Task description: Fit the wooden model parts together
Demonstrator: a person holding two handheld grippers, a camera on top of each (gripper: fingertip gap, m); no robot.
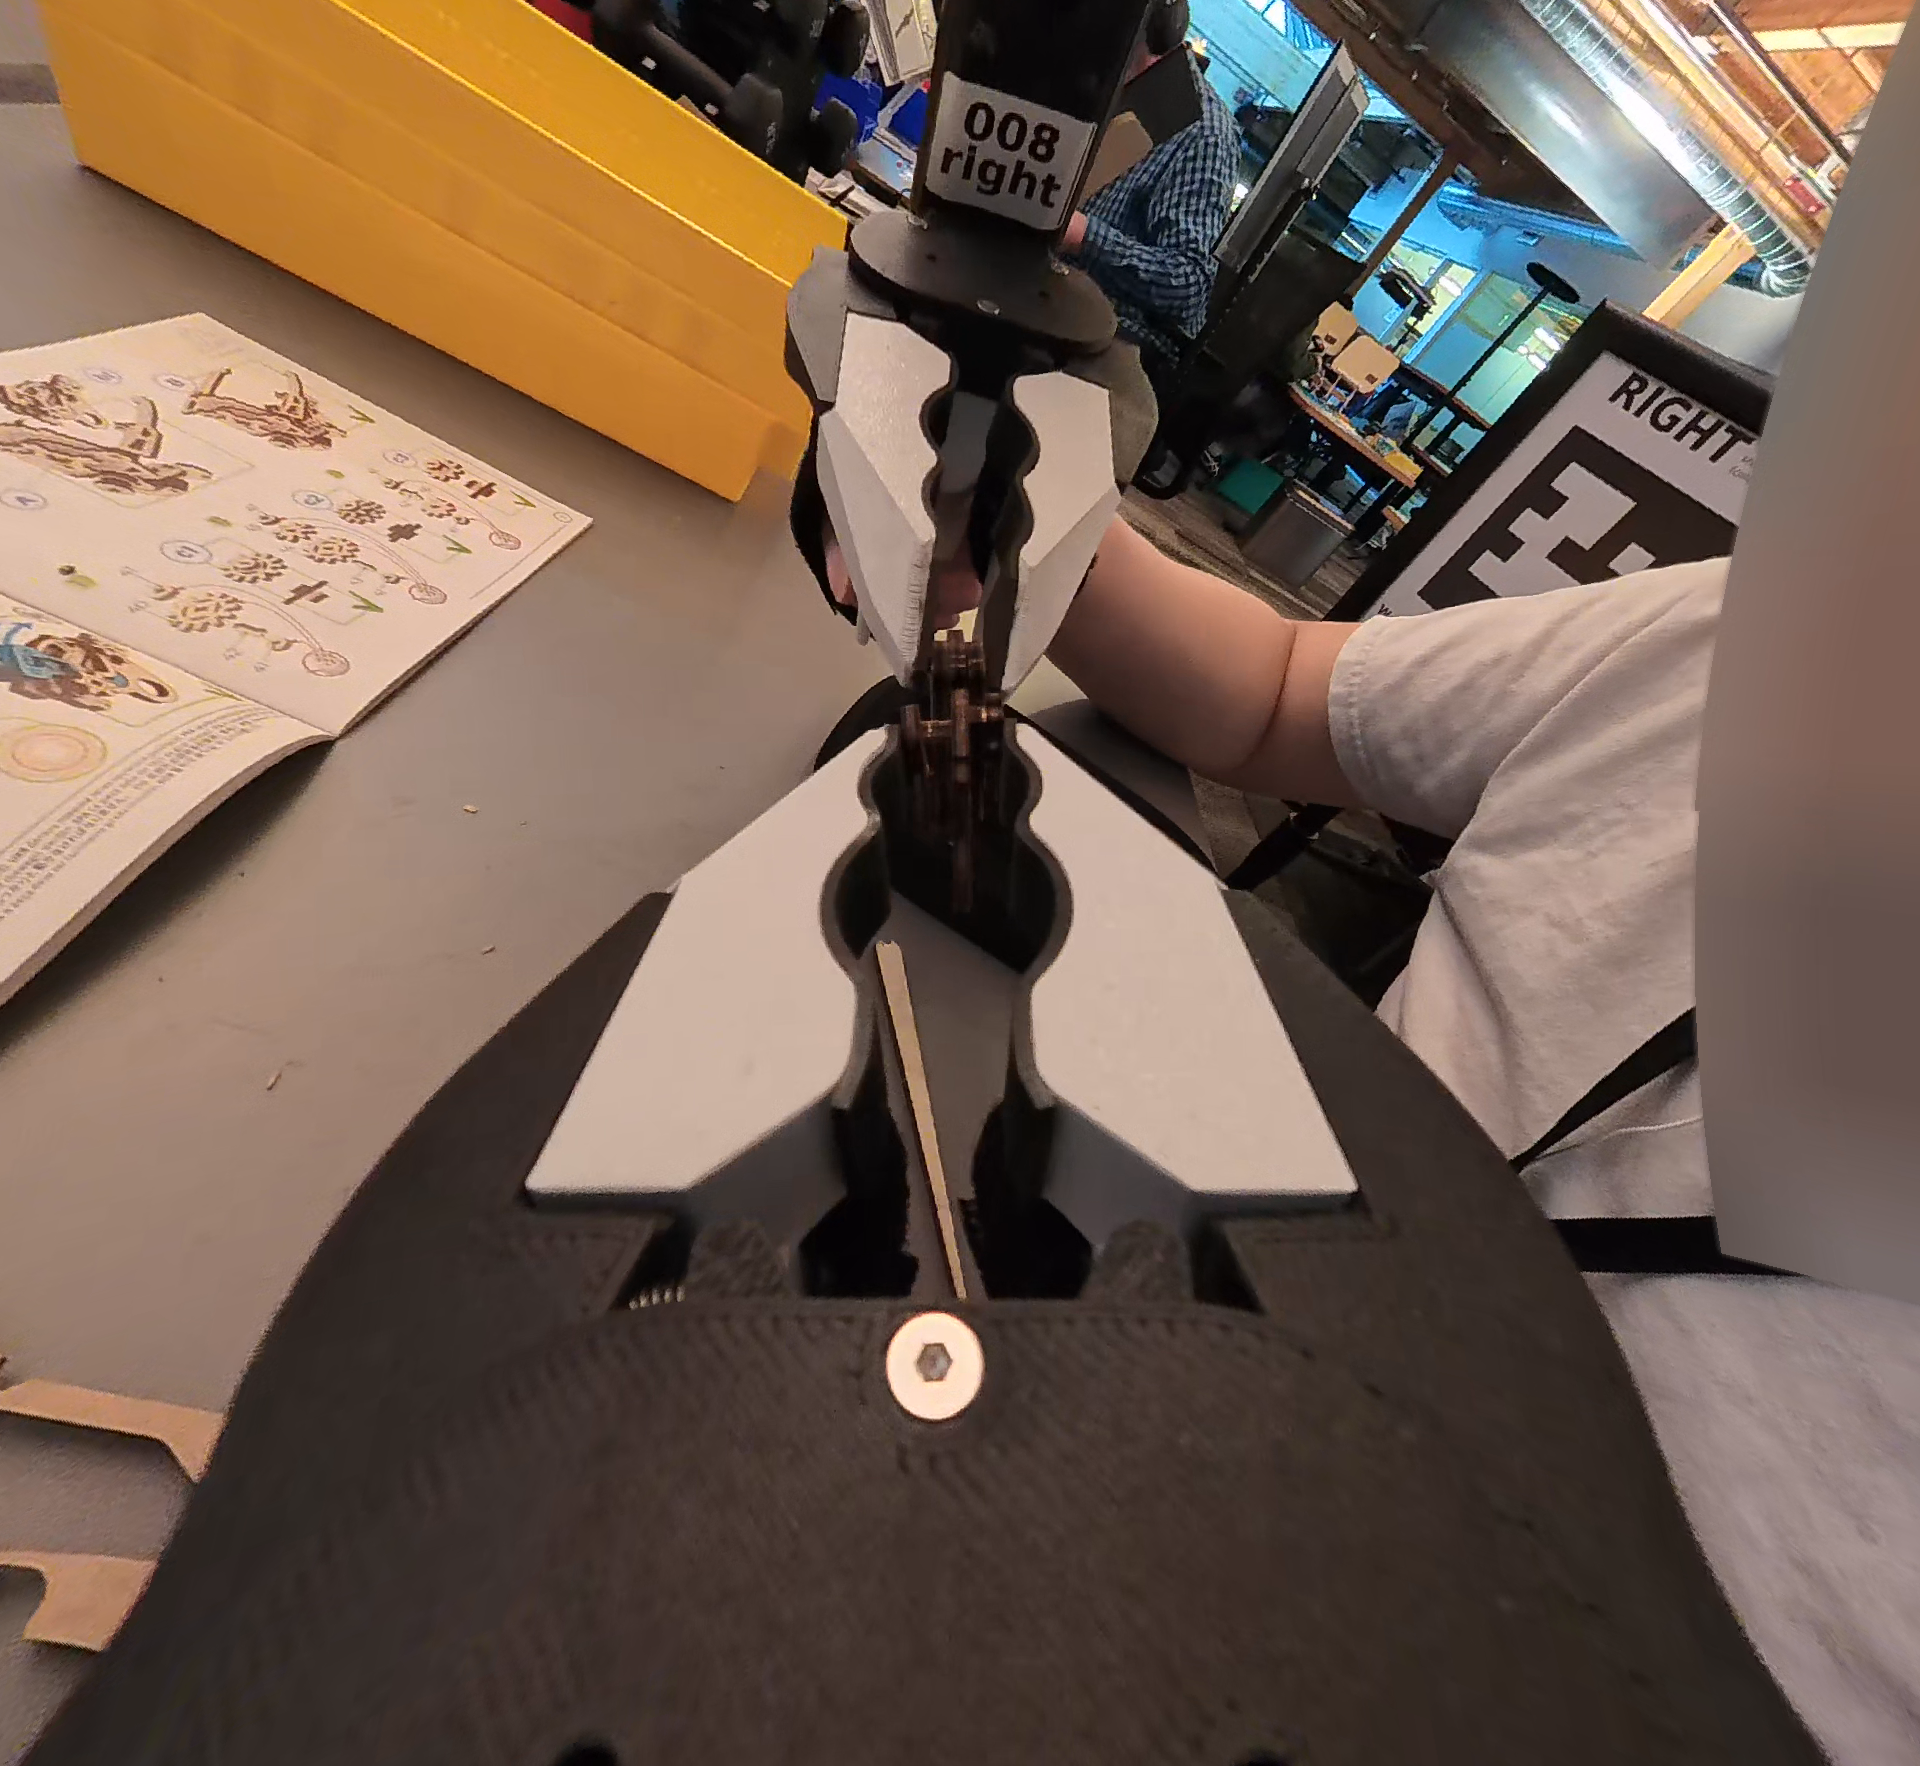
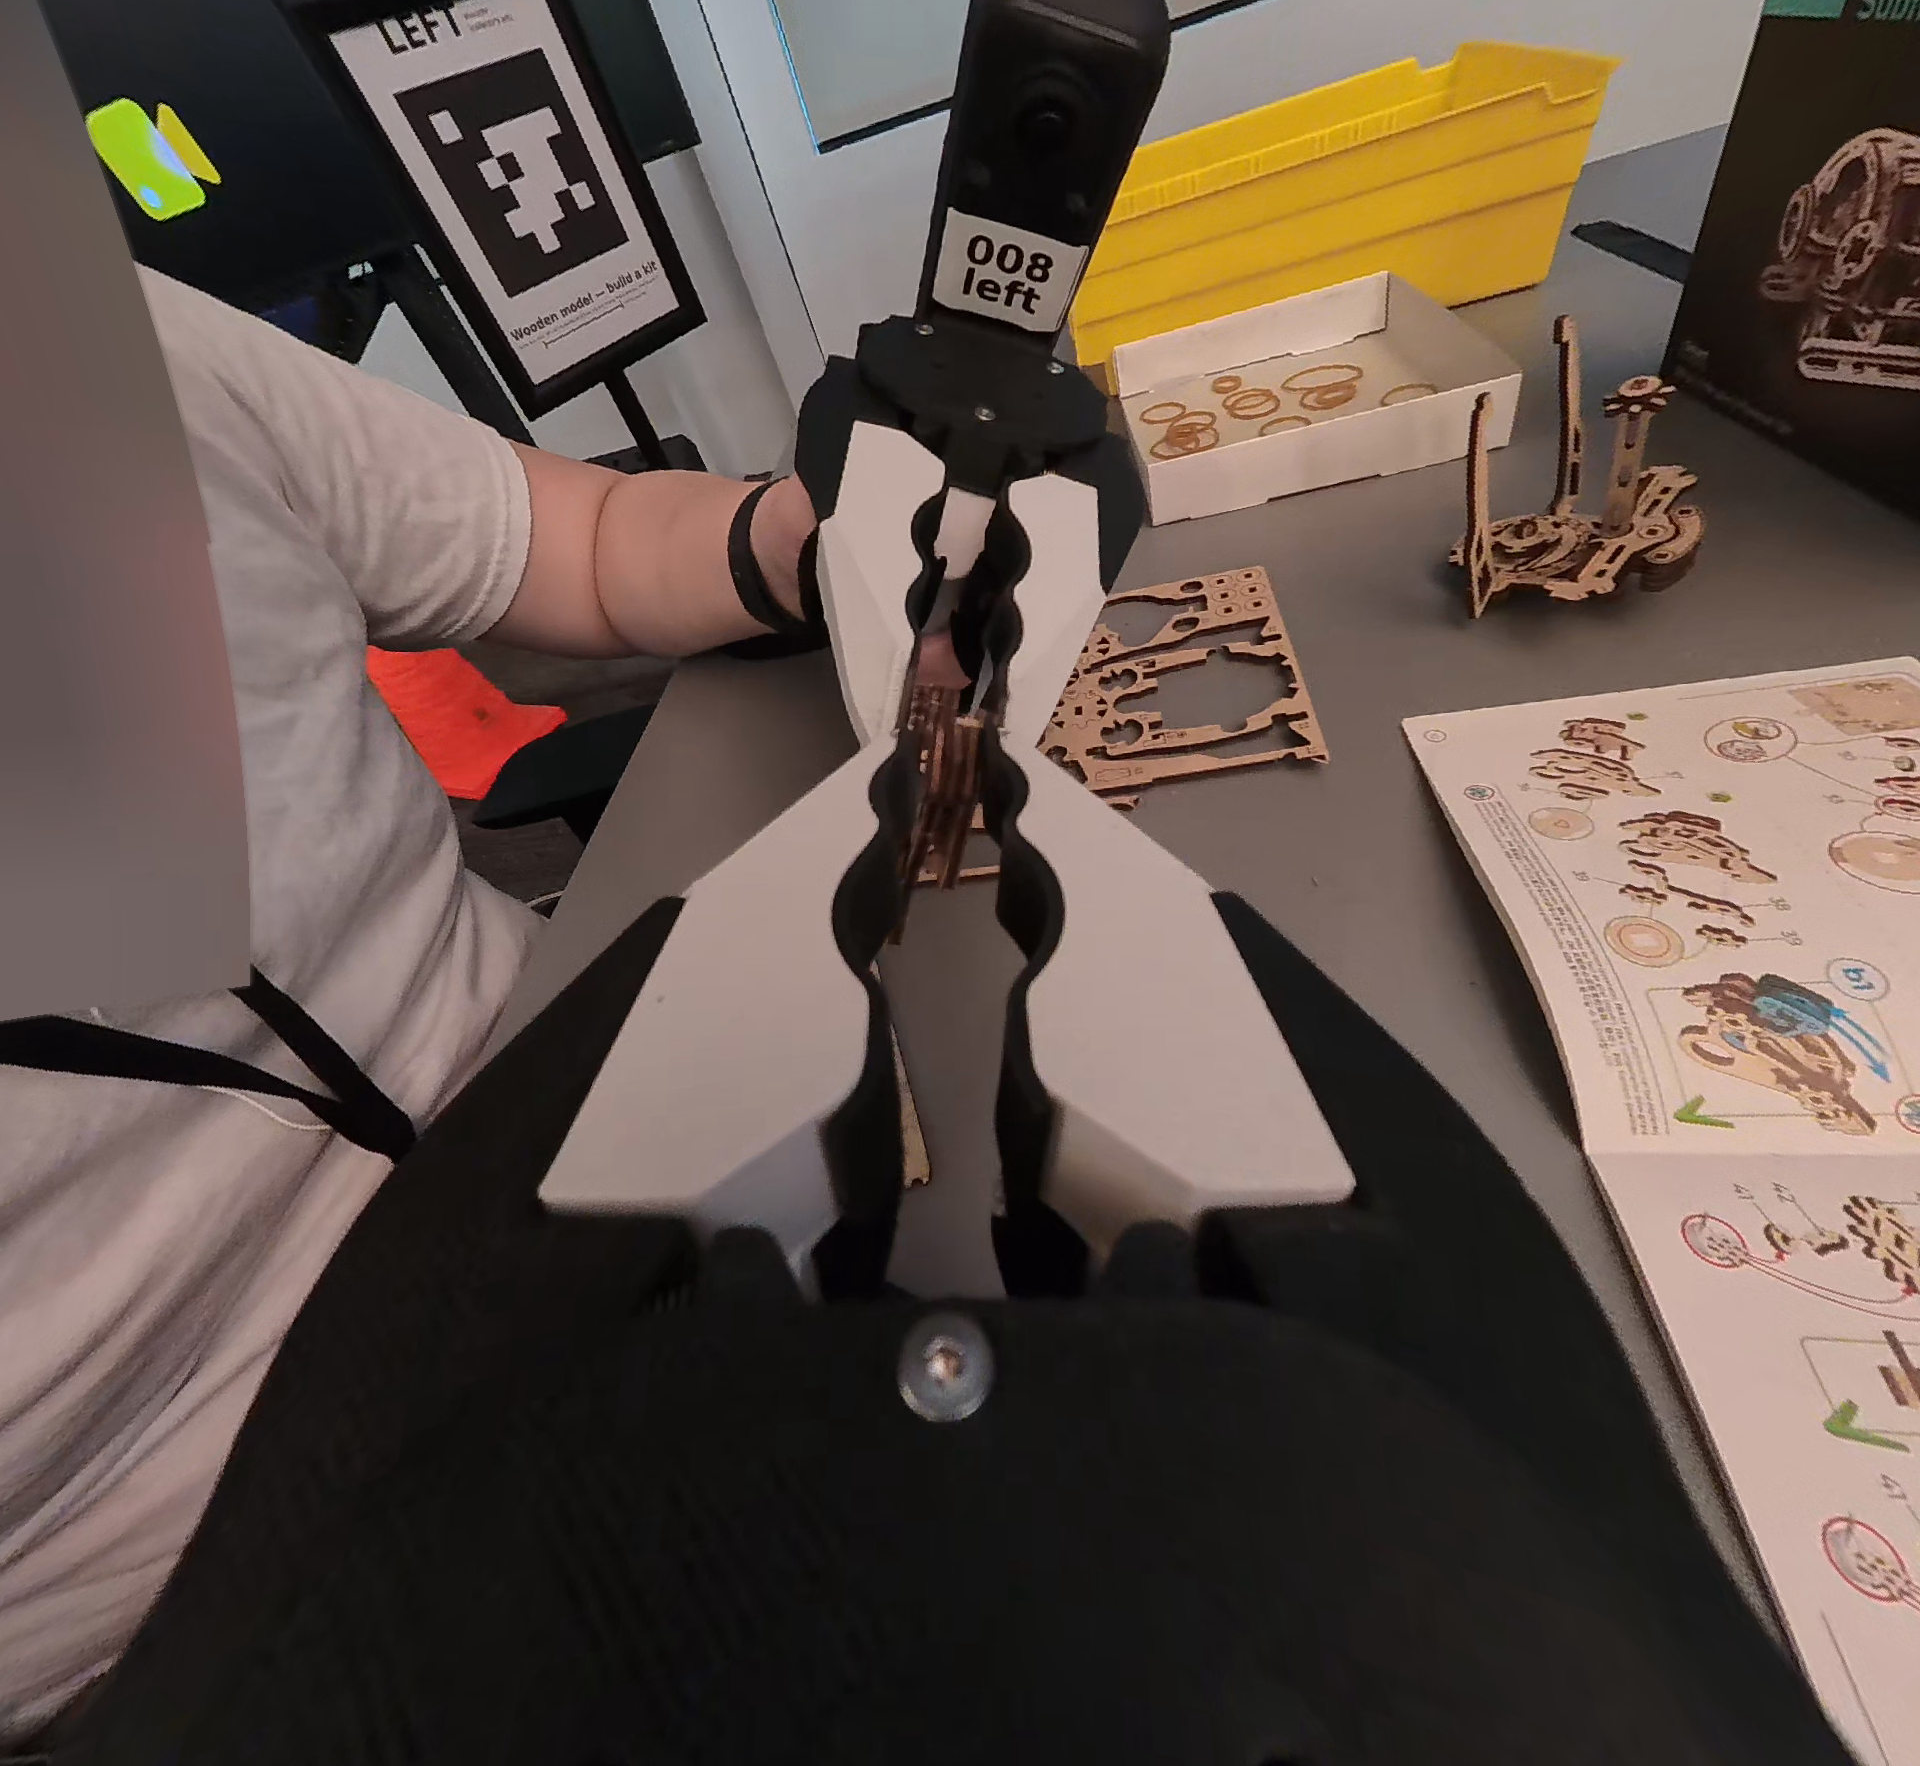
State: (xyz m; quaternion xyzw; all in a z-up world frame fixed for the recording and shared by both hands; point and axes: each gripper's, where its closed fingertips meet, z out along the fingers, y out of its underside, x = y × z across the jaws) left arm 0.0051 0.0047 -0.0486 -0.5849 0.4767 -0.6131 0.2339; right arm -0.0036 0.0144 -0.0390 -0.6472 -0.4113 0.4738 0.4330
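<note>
A small dark-edged wooden sub-assembly of stacked flat parts (image 1: 948,781) is held in the air between both grippers, which face each other tip to tip. My left gripper (image 1: 951,742) is shut on its near end. My right gripper (image 1: 956,662) comes in from the far side and is shut on the other end. In the right wrist view the same wooden sub-assembly (image 2: 935,823) sits between the right gripper's tips (image 2: 940,760), with the left gripper (image 2: 940,700) clamped on it from the far side. How the parts join inside is hidden by the fingers.
On the grey table (image 2: 1299,843) are a punched-out wooden sheet (image 2: 1195,688), a partly built wooden model (image 2: 1579,542), a white tray of rubber bands (image 2: 1455,366), a yellow bin (image 2: 1351,178), the kit box (image 2: 1818,158) and an open instruction booklet (image 1: 208,573). A person's arm (image 1: 1195,656) is close by. Less than 4 cm separates the two grippers' tips.
</note>
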